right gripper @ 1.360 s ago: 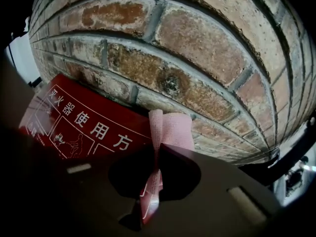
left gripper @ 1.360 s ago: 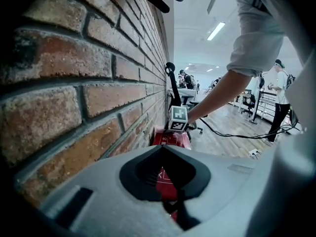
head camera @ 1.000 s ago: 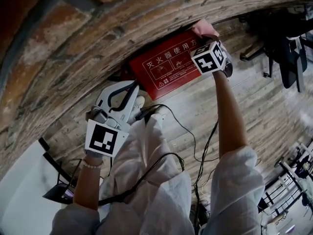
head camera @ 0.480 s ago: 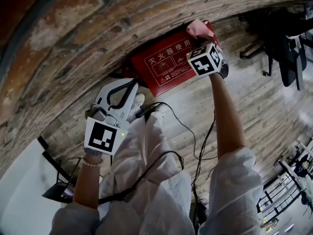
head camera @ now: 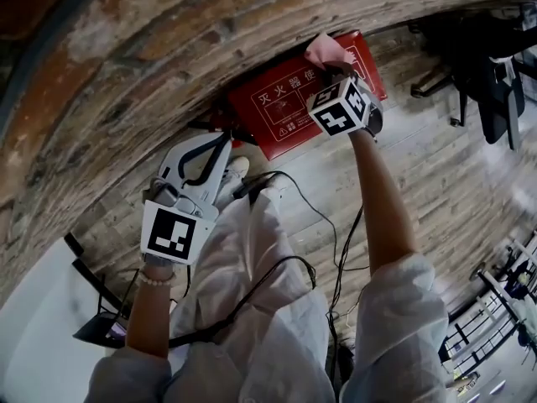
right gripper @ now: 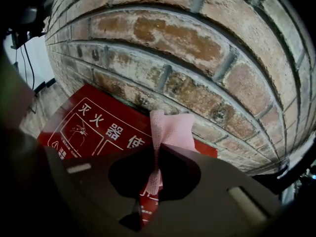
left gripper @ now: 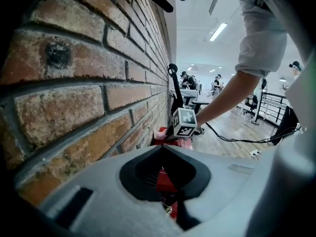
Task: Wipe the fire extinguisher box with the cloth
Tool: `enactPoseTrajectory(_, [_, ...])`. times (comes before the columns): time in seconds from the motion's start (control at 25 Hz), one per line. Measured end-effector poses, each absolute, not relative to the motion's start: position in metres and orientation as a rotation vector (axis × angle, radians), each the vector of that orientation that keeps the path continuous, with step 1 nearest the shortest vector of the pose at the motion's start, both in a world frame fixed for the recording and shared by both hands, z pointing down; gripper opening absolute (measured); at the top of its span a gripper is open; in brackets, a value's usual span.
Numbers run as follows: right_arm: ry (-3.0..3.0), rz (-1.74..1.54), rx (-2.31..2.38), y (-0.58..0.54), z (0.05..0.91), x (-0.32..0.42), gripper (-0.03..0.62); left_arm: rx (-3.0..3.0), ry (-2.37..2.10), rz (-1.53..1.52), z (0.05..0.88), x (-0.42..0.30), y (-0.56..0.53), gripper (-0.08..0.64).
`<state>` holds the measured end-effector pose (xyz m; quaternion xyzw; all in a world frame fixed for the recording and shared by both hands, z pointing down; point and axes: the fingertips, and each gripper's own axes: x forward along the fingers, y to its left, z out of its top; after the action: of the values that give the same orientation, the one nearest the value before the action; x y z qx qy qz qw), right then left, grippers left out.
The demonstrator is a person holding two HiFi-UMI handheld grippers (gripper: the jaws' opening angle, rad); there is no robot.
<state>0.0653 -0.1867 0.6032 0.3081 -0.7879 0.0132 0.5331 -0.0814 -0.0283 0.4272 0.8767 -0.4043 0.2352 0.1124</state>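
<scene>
Right hand-held gripper (head camera: 329, 64): upper centre of the head view, jaws clenched on the pink cloth (head camera: 322, 49), marker cube just beneath.
Cloth in the right gripper view: pinched into a narrow strip between the jaws, fanning out above them, pressed to the box's top edge right where it meets the bricks.
Fire extinguisher box (head camera: 281, 107): red with white lettering, upper centre, set against the foot of the brick wall (head camera: 168, 49).
Left hand-held gripper (head camera: 225, 145): left of centre, lower in the frame, jaws closed tip to tip on nothing, aimed at the box's near end but clear of it.
Floor (head camera: 436, 183): wooden boards filling the right half of the head view.
Cables (head camera: 336, 233): black, trailing over the boards at centre.
Sleeves (head camera: 394, 326): pale, along the bottom edge.
</scene>
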Motion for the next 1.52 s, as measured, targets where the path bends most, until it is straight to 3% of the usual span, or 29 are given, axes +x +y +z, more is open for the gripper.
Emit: enactPoseTrajectory(1.52, [-2.064, -0.052, 0.374, -0.044, 0.602, -0.089, 0.020, 2.551, -1.212, 0.672, 0.424, -0.114, -0.004, -0.003])
